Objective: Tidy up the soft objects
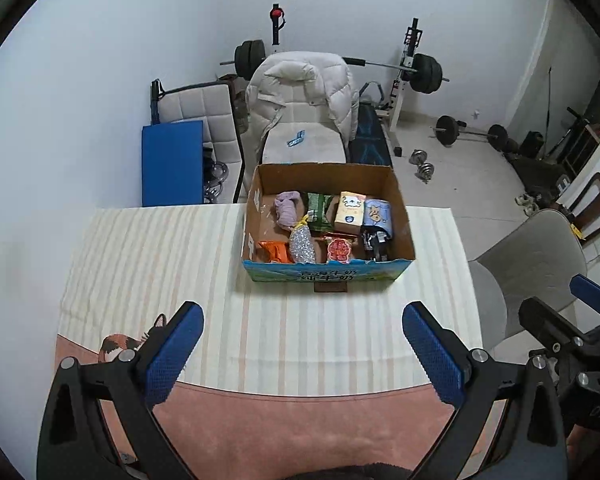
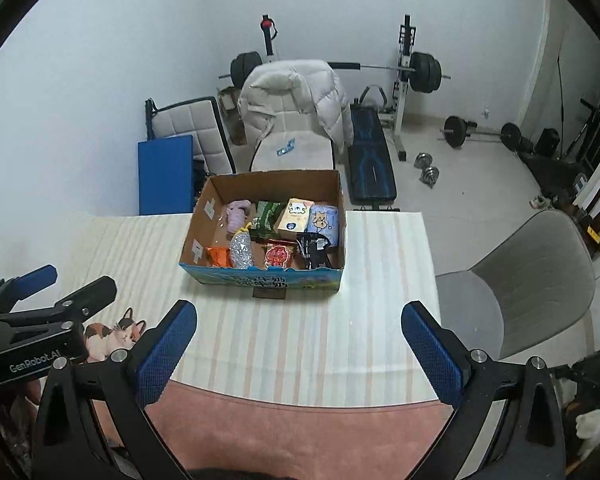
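Task status: judged late in the run or at its very start. All soft items visible lie inside the cardboard box [image 1: 328,220], at centre frame in both views. No loose item is visible on the counter [image 1: 160,260].

Box contents, left wrist view:
- purple cloth [image 1: 287,209], upper left of the box interior
- green packet [image 1: 319,207], beside the cloth
- tissue pack [image 1: 350,210] and blue pack [image 1: 377,216], upper right
- orange packet [image 1: 276,252], silver mesh pouch [image 1: 302,245], red packet [image 1: 337,250] and black packet [image 1: 374,244], along the near wall

Items are packed close, several touching. Whether they are sorted into a final order cannot be told.

Gripper state:
- left gripper [image 1: 302,354]: released, jaws spread wide, holding nothing, low in the frame over the near counter edge.
- right gripper [image 2: 300,350]: released, jaws spread wide, holding nothing, likewise low in its frame.

Edges and clearance:
- The box sits at the far counter edge, its rear wall level with or just past that edge. Pushing it further away risks a fall.
- A broad strip of striped cloth lies open between both grippers and the near box wall; the approach is unobstructed.
- In the left wrist view, open counter lies left of the box. Right of it the counter edge is near, with a grey chair [image 2: 532,280] beyond.
- The two grippers sit side by side, near each other. Watch for contact in crossing moves.
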`<state>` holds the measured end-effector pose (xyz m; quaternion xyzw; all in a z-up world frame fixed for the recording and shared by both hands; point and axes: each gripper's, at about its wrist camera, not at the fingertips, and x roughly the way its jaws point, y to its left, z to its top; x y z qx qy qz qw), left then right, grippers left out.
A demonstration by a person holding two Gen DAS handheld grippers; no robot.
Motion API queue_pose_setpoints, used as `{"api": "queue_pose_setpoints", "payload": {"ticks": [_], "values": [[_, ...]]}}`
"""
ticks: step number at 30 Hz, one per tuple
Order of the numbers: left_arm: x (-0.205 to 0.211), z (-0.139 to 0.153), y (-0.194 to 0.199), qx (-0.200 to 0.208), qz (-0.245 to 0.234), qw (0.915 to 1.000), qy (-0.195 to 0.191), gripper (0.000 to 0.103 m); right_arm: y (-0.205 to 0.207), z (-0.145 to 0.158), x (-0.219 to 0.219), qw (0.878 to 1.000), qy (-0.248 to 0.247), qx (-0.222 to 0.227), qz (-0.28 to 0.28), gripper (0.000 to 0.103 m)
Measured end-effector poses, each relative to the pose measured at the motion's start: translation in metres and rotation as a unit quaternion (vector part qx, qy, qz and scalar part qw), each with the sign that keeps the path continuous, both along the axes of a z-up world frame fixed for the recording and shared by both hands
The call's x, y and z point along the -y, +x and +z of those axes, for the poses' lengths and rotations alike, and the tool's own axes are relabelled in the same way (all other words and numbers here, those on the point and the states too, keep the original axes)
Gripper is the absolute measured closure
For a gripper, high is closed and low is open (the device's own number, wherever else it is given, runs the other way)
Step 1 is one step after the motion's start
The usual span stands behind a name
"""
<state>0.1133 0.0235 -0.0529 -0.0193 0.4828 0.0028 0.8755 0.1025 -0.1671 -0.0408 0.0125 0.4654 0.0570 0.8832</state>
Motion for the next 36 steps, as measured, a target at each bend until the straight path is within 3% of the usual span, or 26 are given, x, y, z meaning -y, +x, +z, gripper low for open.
{"api": "queue_pose_setpoints", "payload": {"ticks": [12,36], "values": [[-0.005,0.019,-0.021,0.035,0.013,0.9993,0.008,0.001,-0.023,0.031,0.0,0.999,-0.018,0.04,-0.009,0.0],[-0.012,0.027,-0.02,0.058,0.026,0.9979,0.017,0.001,-0.02,0.047,-0.007,0.997,-0.025,0.069,-0.02,0.0]]}}
